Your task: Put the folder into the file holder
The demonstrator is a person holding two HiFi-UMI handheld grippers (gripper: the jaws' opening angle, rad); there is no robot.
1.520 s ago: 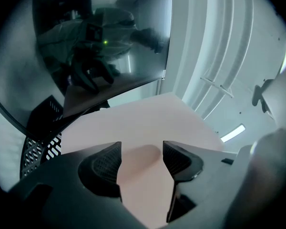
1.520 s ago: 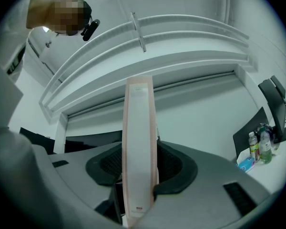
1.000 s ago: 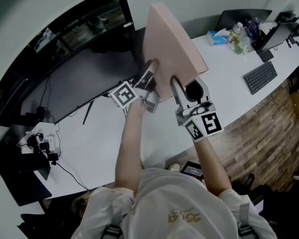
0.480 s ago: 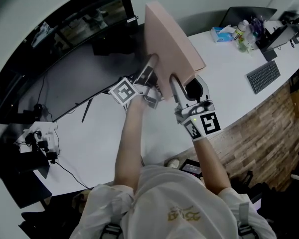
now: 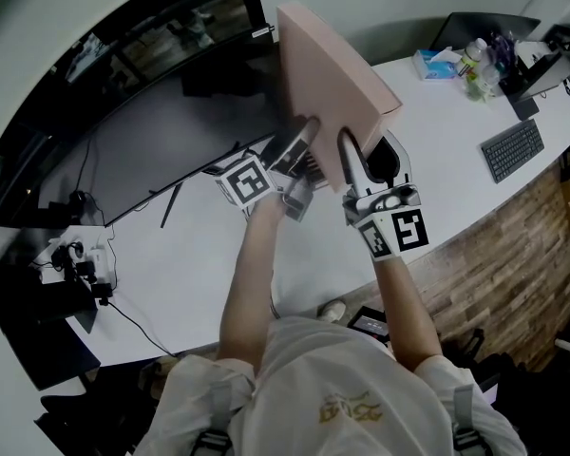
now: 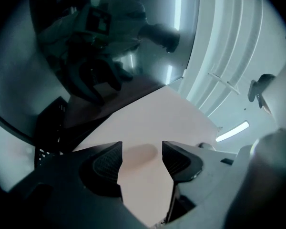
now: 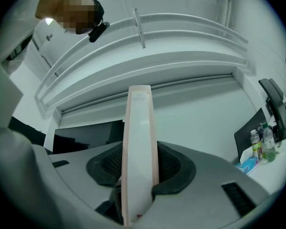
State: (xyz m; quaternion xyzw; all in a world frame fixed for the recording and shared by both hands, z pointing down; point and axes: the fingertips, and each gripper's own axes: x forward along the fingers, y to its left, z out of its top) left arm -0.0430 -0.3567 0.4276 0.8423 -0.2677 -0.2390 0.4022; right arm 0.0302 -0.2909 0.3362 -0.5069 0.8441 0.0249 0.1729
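Fingers [image 7: 174, 163] of right gripper [image 5: 350, 158] pinch thick pink cardboard folder [image 5: 328, 74] by its edge, left gripper [image 5: 299, 142] spread against its face: mid-carry, next needs file holder located.

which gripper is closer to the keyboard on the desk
Right. The right gripper, clamped on the pink folder, is on the side of the folder that faces the keyboard. The left gripper is at the folder's other side, farther from the keyboard.
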